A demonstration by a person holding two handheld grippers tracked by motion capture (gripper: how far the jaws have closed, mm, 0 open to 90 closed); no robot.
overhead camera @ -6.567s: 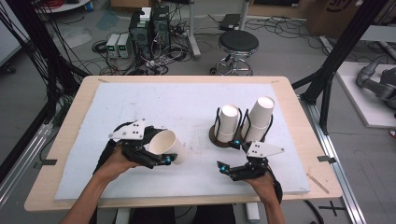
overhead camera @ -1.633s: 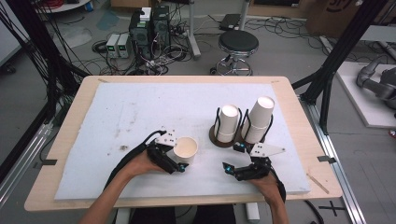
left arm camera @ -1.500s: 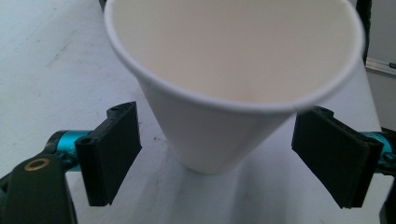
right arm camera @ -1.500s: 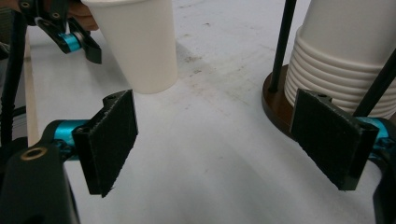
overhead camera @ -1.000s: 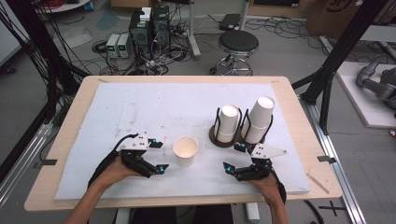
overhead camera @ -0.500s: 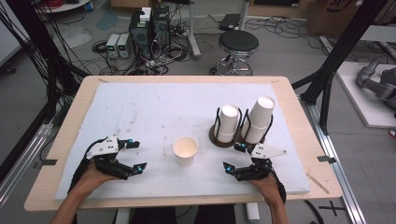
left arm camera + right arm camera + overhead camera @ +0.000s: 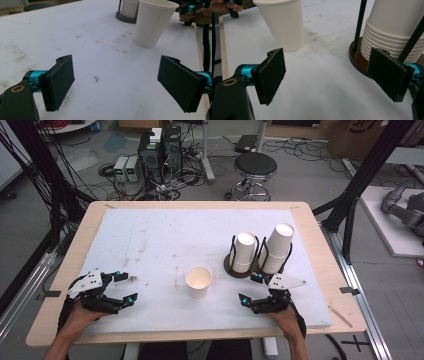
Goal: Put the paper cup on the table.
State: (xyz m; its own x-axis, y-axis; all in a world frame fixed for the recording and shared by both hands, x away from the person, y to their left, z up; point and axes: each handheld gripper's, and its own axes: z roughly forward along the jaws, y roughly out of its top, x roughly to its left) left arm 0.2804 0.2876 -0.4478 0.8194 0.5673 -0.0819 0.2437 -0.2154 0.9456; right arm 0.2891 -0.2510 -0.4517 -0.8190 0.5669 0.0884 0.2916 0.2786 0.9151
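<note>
high view, left to right: my left gripper (image 7: 120,289) released, empty, well apart from paper cup (image 7: 198,281) standing upright mid-board. cup stacks (image 7: 245,252) in holder right. my right gripper (image 7: 255,290) released, near holder. next cup: grip stack top squarely, lift straight.

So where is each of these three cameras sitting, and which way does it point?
High view: above the table's near edge, looking forward and down; forearms, left gripper, right gripper.
Left gripper view: between its open jaws, toward the paper cup.
Right gripper view: between its open jaws, toward the cup stack.
Shared: all three show the paper cup.
</note>
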